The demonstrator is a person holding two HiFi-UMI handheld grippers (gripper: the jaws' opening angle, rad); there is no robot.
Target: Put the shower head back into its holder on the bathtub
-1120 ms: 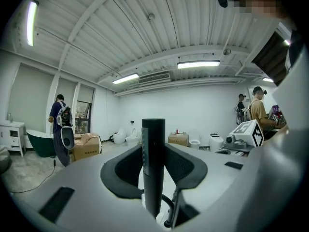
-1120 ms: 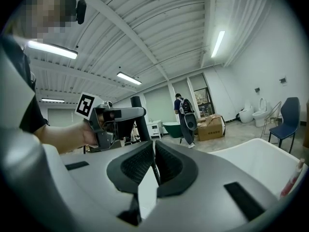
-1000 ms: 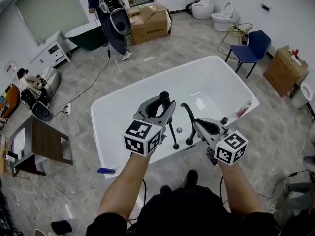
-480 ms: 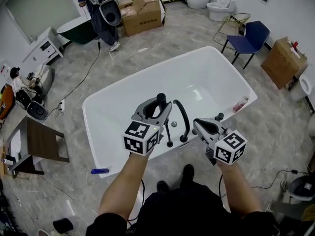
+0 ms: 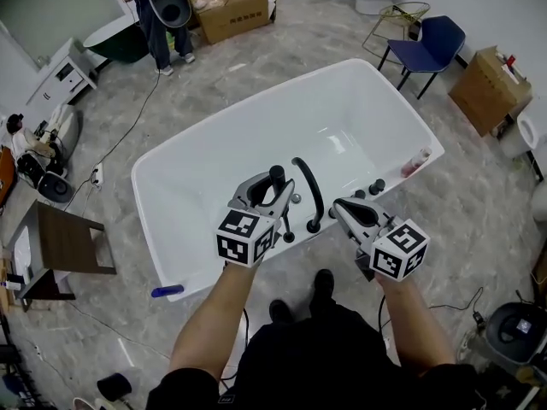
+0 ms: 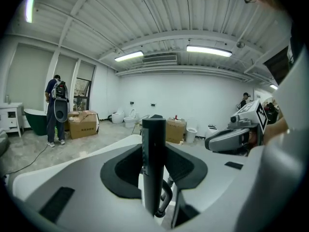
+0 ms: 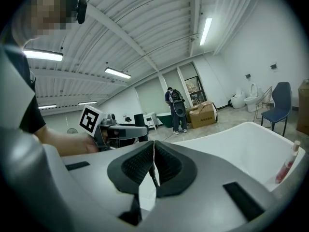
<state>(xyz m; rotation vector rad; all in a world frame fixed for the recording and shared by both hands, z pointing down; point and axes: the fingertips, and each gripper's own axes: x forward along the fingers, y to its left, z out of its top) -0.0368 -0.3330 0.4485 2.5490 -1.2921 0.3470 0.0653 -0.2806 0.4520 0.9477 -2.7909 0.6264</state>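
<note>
Clamping the black shower head [image 6: 153, 158] upright between them, the pads [image 6: 120, 170] of the left gripper [image 5: 272, 191] have kept the same firm hold through the last second. A loop of hose curls away under the handle. Over on the other side, the right gripper [image 5: 344, 207] has its jaws pressed together on nothing I can see, and it rides just beside the left.

What has changed is height and closeness. The left gripper has sunk with its load, and the right followed a little, while the person leaned in. The bathtub [image 5: 256, 108] now fills more of the head view. The shower head hangs just above the black fittings on the near rim, close to the arched faucet spout [image 5: 309, 190], with the knobs [image 5: 376, 186] off to the right.

I'd say the carrying is nearly done and the seating is about to start. I can't pick out the holder among those fittings, so the last descent will need careful aim.
</note>
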